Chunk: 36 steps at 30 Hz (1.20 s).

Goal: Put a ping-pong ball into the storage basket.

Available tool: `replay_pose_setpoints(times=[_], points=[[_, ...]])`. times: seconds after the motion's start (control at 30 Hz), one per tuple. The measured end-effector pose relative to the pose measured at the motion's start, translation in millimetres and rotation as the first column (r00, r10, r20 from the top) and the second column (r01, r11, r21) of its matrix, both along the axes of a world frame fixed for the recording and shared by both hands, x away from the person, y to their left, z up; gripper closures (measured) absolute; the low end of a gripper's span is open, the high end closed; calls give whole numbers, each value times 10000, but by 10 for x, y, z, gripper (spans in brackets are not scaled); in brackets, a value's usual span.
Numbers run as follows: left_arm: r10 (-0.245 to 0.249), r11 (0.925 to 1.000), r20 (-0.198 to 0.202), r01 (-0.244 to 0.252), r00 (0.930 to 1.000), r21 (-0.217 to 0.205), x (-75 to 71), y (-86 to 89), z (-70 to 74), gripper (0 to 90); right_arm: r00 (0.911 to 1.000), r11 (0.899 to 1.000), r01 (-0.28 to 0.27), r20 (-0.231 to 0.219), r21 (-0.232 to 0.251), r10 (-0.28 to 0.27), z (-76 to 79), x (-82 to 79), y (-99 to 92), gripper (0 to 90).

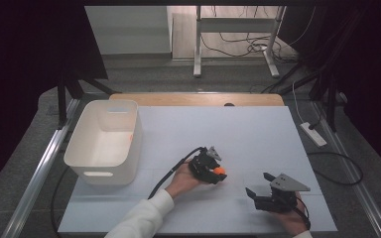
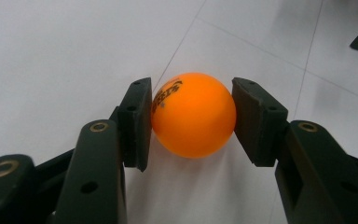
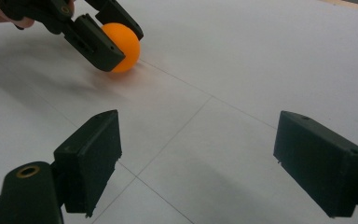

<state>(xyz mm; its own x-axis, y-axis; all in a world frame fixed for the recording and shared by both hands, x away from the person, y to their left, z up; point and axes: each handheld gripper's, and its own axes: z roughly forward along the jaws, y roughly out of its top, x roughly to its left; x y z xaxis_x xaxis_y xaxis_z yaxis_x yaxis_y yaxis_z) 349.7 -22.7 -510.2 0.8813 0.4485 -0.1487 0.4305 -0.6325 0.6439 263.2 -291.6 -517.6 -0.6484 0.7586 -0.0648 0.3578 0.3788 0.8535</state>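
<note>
Left gripper (image 2: 192, 122) clamped on orange ball (image 2: 193, 114), frame centre, ball resting on white table (image 2: 51, 56). Right gripper (image 3: 196, 163) wide open, nothing between pads, lower right of high view.

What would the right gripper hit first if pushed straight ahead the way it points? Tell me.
Judging by the right gripper view, the right gripper has bare white table ahead between its open fingers. The orange ball in the left gripper lies off to one side, probably missed.

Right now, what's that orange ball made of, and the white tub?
The orange ball looks like thin, smooth matte plastic, like a ping-pong ball: printed lettering and a soft sheen. The white tub seems moulded plastic: rounded corners, cut-out handles, an even, slightly glossy surface.
</note>
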Motion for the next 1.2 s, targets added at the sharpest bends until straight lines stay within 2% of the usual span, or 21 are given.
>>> replay_pose_setpoints(times=[0.1, 0.2, 0.33, 0.57, 0.67, 1.0, 1.2], points=[[192, 9995, 13, -192, 9998, -240, -15, 14, 18, 505, 10000, 10000, 10, -9, 10, -10, 0, 1, -3, 146], [124, 9997, 135, -122, 9998, -196, -20, 49, 64, 505, 10000, 10000, -18, -11, -10, 18, 0, -1, -2, 146], [244, 9981, 176, -234, 9995, -578, -49, 81, 133, 505, 10000, 10000, -2, -9, -23, 1, -2, -1, -1, 146], [406, 9960, 316, -380, 9987, -805, -60, 146, 207, 505, 10000, 10000, 0, -18, -27, 0, -2, -1, 1, 146], [551, 9932, 259, -522, 9981, -1038, -43, 177, 227, 505, 10000, 10000, 1, -18, -33, -1, -2, -1, 3, 146], [835, 9868, 487, -758, 9953, -1432, -59, 274, 332, 504, 10000, 10000, -3, -14, -32, 3, -2, -1, -1, 146], [1130, 9785, 685, -990, 9912, -1810, -80, 368, 479, 505, 10000, 10000, 2, -10, -56, -2, -3, -1, 3, 146]])
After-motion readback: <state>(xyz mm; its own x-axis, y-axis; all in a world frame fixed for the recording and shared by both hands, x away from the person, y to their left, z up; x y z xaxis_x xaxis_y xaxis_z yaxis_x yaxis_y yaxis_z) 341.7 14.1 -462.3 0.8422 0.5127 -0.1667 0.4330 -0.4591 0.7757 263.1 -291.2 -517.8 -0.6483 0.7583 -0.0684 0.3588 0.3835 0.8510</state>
